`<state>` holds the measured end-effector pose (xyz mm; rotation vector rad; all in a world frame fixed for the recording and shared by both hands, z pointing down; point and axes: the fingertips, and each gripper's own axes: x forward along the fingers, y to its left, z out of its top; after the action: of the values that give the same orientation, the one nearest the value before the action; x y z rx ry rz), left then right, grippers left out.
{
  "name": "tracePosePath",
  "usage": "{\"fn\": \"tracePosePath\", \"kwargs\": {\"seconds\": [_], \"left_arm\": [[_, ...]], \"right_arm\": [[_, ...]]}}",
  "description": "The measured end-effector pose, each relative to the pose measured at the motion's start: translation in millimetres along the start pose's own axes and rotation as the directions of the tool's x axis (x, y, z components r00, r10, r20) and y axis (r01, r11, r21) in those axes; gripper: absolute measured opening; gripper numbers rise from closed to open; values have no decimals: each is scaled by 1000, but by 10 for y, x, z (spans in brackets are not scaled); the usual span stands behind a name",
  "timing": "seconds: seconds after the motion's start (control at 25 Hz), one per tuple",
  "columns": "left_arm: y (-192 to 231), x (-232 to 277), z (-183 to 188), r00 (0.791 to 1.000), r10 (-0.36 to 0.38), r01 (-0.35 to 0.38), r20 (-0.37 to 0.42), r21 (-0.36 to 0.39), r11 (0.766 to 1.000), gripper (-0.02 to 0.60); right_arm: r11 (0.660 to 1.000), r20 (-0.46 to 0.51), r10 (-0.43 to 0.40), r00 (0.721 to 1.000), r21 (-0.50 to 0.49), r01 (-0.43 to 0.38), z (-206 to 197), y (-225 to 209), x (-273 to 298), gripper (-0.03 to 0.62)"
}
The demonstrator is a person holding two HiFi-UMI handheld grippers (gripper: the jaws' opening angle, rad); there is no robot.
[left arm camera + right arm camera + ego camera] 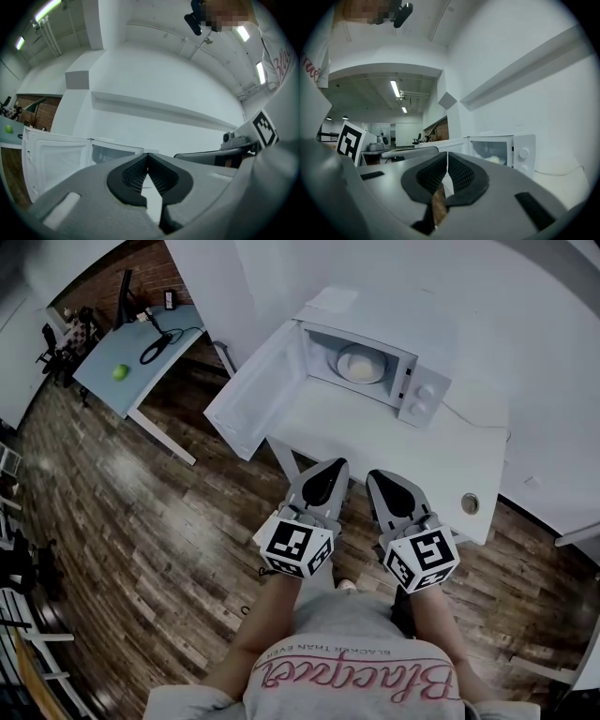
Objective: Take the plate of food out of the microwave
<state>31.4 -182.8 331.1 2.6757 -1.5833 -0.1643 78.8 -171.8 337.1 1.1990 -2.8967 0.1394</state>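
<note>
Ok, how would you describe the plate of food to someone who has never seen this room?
Find the white table against the white wall; on it sits a white microwave with its door swung open. The plate of food is the round pale dish inside the cavity, the only thing in there.

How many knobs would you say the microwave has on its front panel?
2: the upper knob and the lower knob, one above the other, right of the microwave's open cavity. None looks hidden.
</note>
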Motion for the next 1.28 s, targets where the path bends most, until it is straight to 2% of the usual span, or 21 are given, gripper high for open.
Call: {"fn": "tracePosePath", "kwargs": {"seconds": [0.2,0.68,1.28], "left_arm": [[254,147,-57,1000,-8,8,-13,-14,1000,6],[822,739,-20,996,-88,87,-16,-19,996,6],[1261,1467,-62,981,-192,191,-10,-60,980,6]], "right_arm": [[1000,-11,-11,1000,12,11,-40,-81,280,17],[997,-34,-70,997,18,70,-44,-380,1032,17],[986,-55,-164,985,21,165,0,-832,1672,17]]}}
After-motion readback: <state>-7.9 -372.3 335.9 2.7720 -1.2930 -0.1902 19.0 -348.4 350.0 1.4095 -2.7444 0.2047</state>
